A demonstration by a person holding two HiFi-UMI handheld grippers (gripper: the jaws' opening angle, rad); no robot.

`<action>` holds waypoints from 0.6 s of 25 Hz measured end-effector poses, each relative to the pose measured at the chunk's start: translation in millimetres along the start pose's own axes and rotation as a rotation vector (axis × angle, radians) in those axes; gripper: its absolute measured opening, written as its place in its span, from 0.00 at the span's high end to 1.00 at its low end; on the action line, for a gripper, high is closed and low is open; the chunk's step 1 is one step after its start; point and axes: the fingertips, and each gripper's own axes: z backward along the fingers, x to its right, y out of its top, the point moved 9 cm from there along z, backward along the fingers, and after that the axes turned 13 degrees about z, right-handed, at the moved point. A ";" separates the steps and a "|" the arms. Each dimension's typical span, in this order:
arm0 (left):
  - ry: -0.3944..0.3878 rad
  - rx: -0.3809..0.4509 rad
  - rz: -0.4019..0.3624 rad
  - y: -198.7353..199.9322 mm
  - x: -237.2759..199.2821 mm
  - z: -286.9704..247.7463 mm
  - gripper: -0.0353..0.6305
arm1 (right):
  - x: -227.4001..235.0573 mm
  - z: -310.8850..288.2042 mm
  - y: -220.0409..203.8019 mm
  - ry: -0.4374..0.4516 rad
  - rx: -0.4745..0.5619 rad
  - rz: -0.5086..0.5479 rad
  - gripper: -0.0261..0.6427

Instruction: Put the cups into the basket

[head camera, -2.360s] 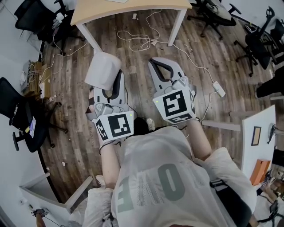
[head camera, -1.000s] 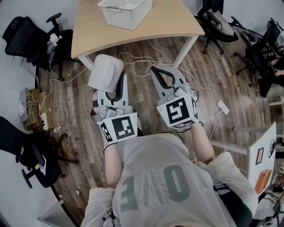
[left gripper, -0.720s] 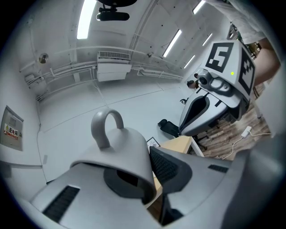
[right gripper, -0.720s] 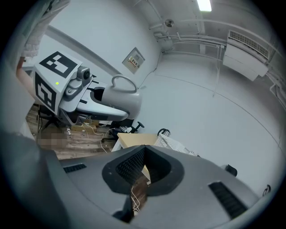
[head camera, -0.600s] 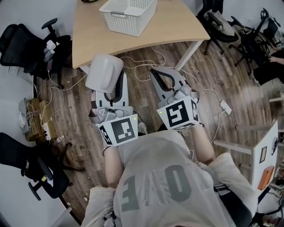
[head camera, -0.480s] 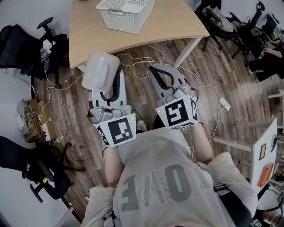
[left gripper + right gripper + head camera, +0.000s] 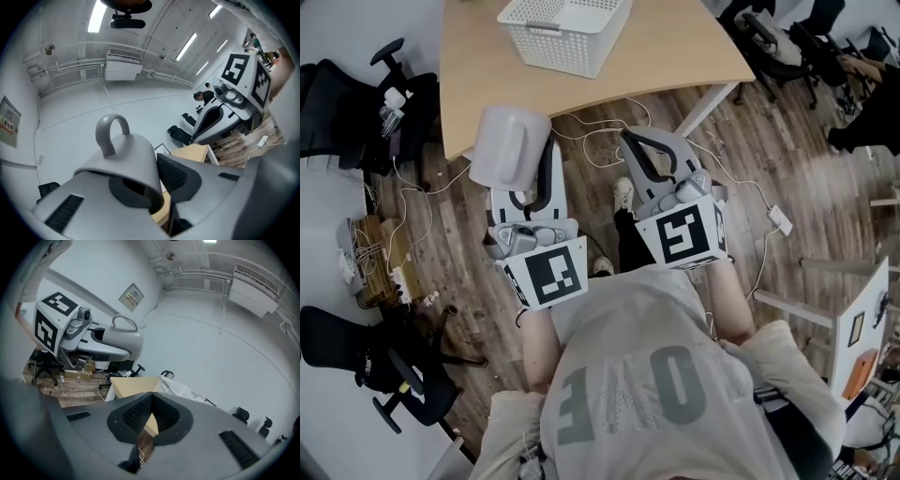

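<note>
A wooden bench is seen at the top of the head view, with a white basket set on it. Both grippers are held side by side before the person's chest, pointed toward the bench, above the floor. The left gripper has its jaws pinched on the rim of a pale cup, handle uppermost, just short of the bench edge. The right gripper is carried empty, jaws pressed together.

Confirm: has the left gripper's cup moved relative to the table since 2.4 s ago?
Yes. The cup has come toward the table: earlier it sat well short of the front edge, now it overlaps that edge in the head view.
</note>
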 end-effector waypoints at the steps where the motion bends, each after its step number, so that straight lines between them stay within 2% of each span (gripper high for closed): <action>1: 0.004 -0.001 0.000 -0.5 -2.7 -7.9 0.87 | 5.7 -7.8 -0.6 0.002 0.009 0.003 0.97; 9: 0.047 -0.019 -0.024 -0.2 -26.9 -82.8 0.87 | 63.5 -78.7 -9.1 0.034 0.085 0.035 0.97; 15: 0.070 -0.064 -0.035 -1.6 -46.4 -147.8 0.87 | 112.9 -129.6 -28.2 0.053 0.098 0.017 0.97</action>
